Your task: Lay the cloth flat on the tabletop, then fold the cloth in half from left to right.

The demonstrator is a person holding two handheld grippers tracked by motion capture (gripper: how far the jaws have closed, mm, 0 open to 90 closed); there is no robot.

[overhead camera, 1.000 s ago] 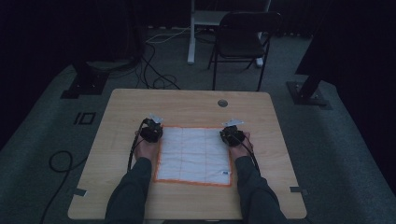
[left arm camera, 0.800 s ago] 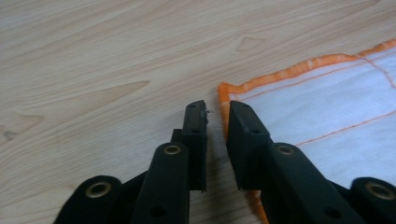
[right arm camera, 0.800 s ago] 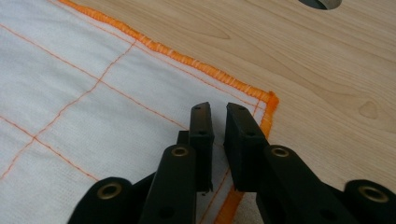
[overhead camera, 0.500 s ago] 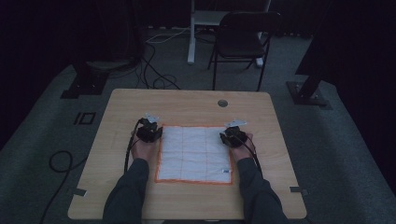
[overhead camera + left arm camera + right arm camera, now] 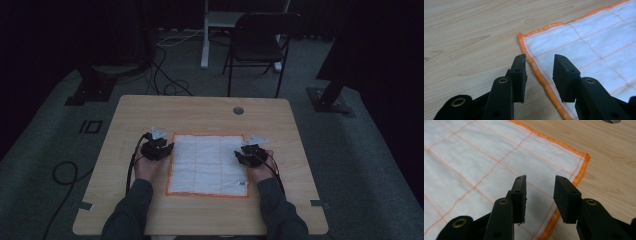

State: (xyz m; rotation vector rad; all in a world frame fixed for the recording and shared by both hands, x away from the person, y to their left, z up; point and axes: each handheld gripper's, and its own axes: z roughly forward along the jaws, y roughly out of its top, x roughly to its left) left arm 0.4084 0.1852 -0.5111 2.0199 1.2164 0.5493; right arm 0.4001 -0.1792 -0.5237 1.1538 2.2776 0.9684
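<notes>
- Two grippers flank a white cloth [image 5: 207, 165] in the high view: the left gripper [image 5: 168, 147] sits at the cloth's 9 o'clock edge and the right gripper [image 5: 239, 156] at its 3 o'clock edge, each in a hand with a dark sleeve entering from 6 o'clock.
- The cloth, orange-hemmed with a thin orange grid, lies flat and spread at the middle of the wooden table [image 5: 200, 112]; nothing rests on it or stands between the grippers and its edges.
- A round grommet [image 5: 238, 110] sits in the tabletop toward 1 o'clock of the cloth, well apart from it.
- Beyond the table at 12 o'clock stands a dark folding chair [image 5: 260, 42] on grey carpet; loose cables [image 5: 165, 82] curl on the floor at 11 o'clock, and the room behind is dark.
- In the left gripper view, the jaws have just been opening and stand partly apart, holding nothing; the cloth's orange hem [image 5: 541, 75] runs under the gap, and its corner lies at 12 o'clock. Bare wood grain lies from 9 to 11 o'clock.
- In the right gripper view, the jaws have likewise just been opening, stand partly apart and empty above the cloth [image 5: 486, 165], whose corner lies at 1 o'clock, wood beyond.
</notes>
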